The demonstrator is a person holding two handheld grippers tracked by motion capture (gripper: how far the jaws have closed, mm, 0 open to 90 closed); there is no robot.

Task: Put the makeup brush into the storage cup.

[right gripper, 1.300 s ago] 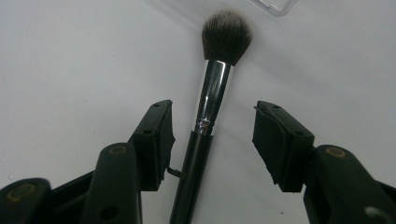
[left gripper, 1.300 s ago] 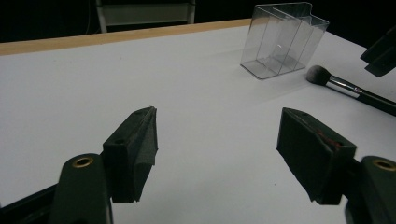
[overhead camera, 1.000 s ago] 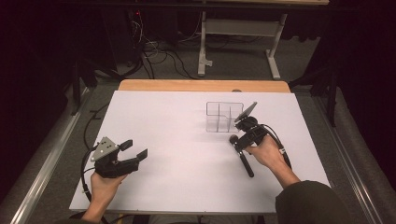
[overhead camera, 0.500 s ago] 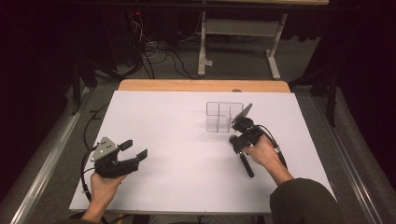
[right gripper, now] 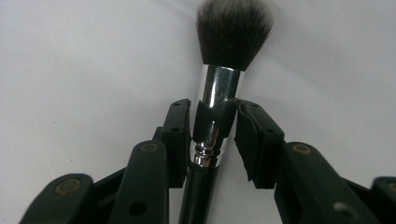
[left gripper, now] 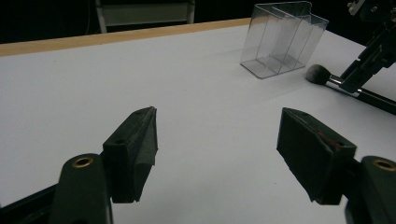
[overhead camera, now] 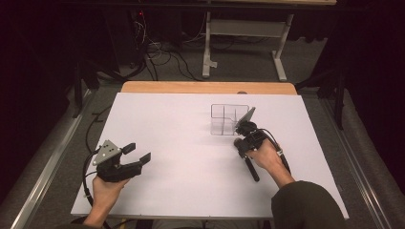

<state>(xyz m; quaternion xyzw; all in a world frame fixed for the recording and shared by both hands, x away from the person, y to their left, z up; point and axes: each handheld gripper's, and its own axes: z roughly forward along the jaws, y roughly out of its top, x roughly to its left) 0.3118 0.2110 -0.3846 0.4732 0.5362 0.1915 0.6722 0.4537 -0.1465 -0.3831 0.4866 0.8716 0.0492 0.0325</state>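
A makeup brush [right gripper: 232,28] with dark bristles, a silver ferrule and a black handle lies flat on the white table. My right gripper [right gripper: 212,122] has just been closing on it, and its pads now press the ferrule from both sides. In the high view the brush [overhead camera: 251,170] lies right of centre under the right gripper [overhead camera: 241,143], its handle toward the person. A clear plastic organizer [overhead camera: 228,119] with compartments stands upright just behind it. My left gripper [overhead camera: 137,151] rests at the front left, jaws wide open with nothing between them [left gripper: 217,149]. The left gripper view looks toward the organizer [left gripper: 282,42] and the brush head [left gripper: 318,73].
A white sheet [overhead camera: 176,138] covers the table, and a wooden edge [overhead camera: 205,88] shows at the back. Beyond it are a dark floor with cables [overhead camera: 162,55] and a metal stand [overhead camera: 243,33].
The right gripper's jaws have drawn in around the brush ferrule with only a slight shift of the hand. The left hand and gripper have stayed put.
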